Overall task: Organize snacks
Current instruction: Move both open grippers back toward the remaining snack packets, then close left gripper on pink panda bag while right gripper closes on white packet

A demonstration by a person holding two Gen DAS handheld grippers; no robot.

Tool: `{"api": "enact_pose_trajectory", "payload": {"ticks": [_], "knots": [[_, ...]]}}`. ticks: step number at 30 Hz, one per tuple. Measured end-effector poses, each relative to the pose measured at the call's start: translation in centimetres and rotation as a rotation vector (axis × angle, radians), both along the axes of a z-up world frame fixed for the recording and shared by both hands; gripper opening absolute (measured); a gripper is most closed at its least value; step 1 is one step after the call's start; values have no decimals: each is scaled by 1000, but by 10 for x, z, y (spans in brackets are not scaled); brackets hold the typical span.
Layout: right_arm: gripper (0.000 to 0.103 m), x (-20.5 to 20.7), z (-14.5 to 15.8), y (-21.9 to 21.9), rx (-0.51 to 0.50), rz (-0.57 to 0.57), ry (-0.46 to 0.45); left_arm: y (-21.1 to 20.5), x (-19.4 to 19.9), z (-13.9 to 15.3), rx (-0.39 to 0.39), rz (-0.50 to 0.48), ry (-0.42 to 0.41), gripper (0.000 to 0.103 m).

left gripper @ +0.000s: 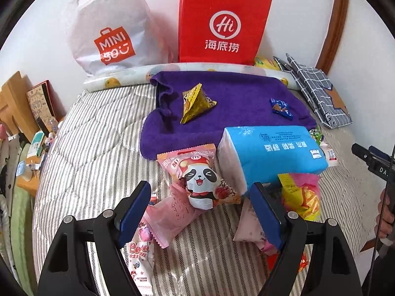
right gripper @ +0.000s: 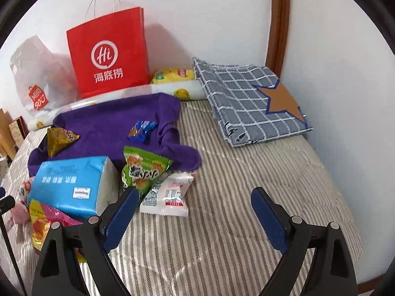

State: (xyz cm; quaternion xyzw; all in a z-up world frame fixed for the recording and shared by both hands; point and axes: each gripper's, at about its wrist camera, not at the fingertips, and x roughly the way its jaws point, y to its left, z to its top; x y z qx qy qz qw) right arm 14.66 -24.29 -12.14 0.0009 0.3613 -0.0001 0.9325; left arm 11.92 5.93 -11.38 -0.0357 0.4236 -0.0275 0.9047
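L tongs [left gripper: 200, 212]: jaws wide, nothing gripped, panda pack [left gripper: 206, 185] btwn tips
R tongs [right gripper: 195, 217]: jaws wide, empty, over bare bedspread [right gripper: 246, 185]
panda pack: on bed, long axis running away from cam, beside tissue pack [left gripper: 271, 153]
gold pack [left gripper: 195, 102]: on purple towel [left gripper: 237, 93]

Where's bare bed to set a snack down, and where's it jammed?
Free: striped bed cover between purple towel, checked cloth and right gripper. Crowded: around the blue tissue pack, panda snack between open left gripper fingers.

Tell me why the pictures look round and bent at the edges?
Left wrist view: fisheye bulges the striped bedspread, corners black; red paper bag sharp. Right wrist view: brown wooden frame curves; soft shadow behind the bag; even light, no glare.
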Motion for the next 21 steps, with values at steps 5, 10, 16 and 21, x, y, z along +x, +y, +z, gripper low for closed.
{"api": "enact_pose_trajectory", "payload": {"ticks": [5,10,16,21], "knots": [[76,14,-18,1,20,17,25,5,6,-5,-69,-7,17,82],[64,36,-34,2,53,37,63,2,14,-5,-31,29,4,82],[59,55,-51,9,49,60,102,-2,22,-5,-22,24,4,82],[54,64,-62,11,86,60,125,4,25,-9,-21,38,20,82]]}}
